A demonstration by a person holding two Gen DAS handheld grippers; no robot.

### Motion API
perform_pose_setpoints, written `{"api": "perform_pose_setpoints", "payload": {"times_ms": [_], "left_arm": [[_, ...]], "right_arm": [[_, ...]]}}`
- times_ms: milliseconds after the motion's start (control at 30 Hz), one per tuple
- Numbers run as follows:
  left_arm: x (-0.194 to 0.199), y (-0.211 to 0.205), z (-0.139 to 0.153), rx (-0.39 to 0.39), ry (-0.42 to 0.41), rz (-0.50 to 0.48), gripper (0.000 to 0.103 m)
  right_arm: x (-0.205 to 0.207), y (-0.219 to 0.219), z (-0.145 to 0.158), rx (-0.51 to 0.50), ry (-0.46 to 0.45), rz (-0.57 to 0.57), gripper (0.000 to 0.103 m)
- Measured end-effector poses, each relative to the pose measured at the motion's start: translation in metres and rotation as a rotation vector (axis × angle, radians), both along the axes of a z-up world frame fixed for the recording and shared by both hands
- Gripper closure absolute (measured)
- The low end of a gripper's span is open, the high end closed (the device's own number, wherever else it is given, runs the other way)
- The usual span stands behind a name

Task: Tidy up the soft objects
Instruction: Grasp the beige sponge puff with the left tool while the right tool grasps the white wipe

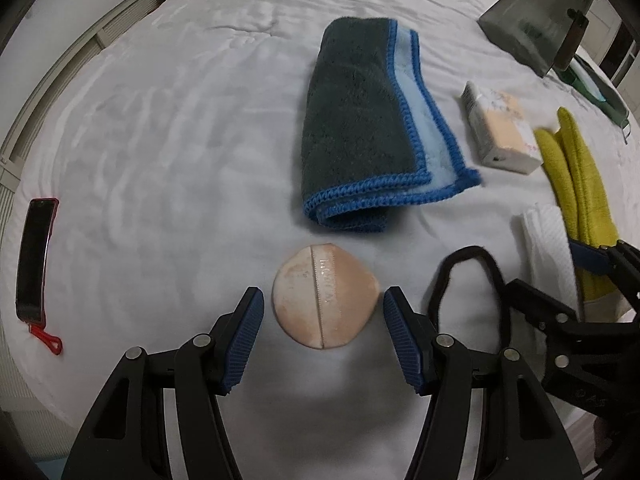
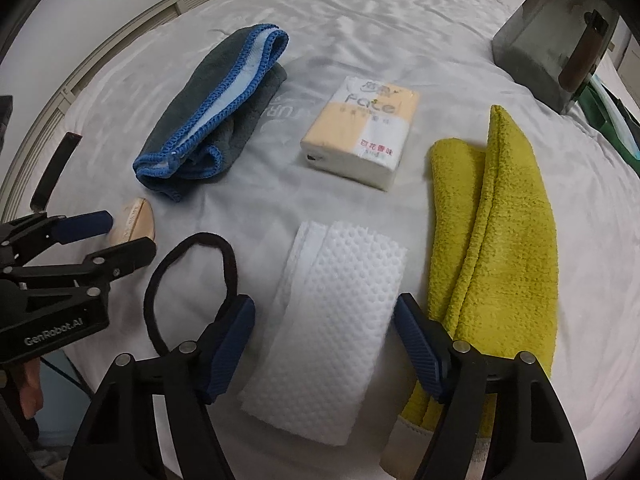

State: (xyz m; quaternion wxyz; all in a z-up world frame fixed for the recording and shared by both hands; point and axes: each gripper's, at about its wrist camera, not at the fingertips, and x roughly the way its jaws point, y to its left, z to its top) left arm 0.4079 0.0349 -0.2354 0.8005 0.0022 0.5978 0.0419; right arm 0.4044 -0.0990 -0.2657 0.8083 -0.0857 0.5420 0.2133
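Soft things lie on a white sheet point(image 1: 180, 140). My left gripper point(image 1: 323, 300) is open, its fingers on either side of a round beige powder puff point(image 1: 320, 300), not touching it; the puff also shows in the right wrist view point(image 2: 136, 220). My right gripper point(image 2: 324, 308) is open, straddling the near part of a folded white dotted cloth point(image 2: 328, 320). A folded dark grey towel with blue trim point(image 1: 356, 120) point(image 2: 212, 116) lies beyond. A yellow towel point(image 2: 496, 240) point(image 1: 576, 176) lies on the right. A black hair band point(image 2: 192, 280) point(image 1: 472, 292) lies between the grippers.
A tissue pack point(image 2: 360, 128) point(image 1: 500, 128) sits mid-sheet. A phone in a red case point(image 1: 36, 256) lies at the left edge. A grey metal container point(image 2: 556, 40) stands at the far right. A slatted panel point(image 2: 120, 40) runs along the left edge.
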Motion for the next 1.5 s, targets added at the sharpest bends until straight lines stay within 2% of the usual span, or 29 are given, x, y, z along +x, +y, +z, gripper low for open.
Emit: {"api": "perform_pose_setpoints", "payload": {"times_ms": [300, 533, 867, 1067, 1100, 1133, 1233, 1333, 1500], "left_arm": [[0.002, -0.002, -0.008, 0.003, 0.007, -0.003, 0.047], [-0.003, -0.001, -0.011, 0.007, 0.005, -0.011, 0.047], [-0.004, -0.001, -0.014, 0.006, 0.003, -0.018, 0.047], [-0.001, -0.003, -0.015, 0.002, 0.004, -0.033, 0.058], [0.000, -0.003, -0.015, 0.002, 0.001, -0.031, 0.063], [0.000, -0.003, -0.015, 0.000, -0.001, -0.027, 0.072], [0.002, 0.000, -0.014, -0.004, -0.003, -0.017, 0.089], [0.003, 0.004, -0.012, -0.006, -0.008, -0.004, 0.092], [0.004, 0.006, -0.004, 0.010, -0.018, 0.001, 0.093]], "right_arm": [[-0.003, 0.000, -0.003, -0.026, -0.030, 0.005, 0.047], [-0.014, 0.010, -0.001, -0.097, -0.101, 0.037, 0.050], [-0.018, 0.011, -0.003, -0.096, -0.112, 0.035, 0.067], [-0.016, 0.009, -0.003, -0.091, -0.107, 0.034, 0.079], [-0.016, 0.009, -0.003, -0.091, -0.106, 0.034, 0.082], [-0.016, 0.010, -0.003, -0.091, -0.105, 0.037, 0.082], [-0.016, 0.010, -0.001, -0.091, -0.104, 0.041, 0.084], [-0.016, 0.009, 0.000, -0.091, -0.105, 0.047, 0.086], [-0.017, 0.008, 0.005, -0.087, -0.110, 0.048, 0.089]]}}
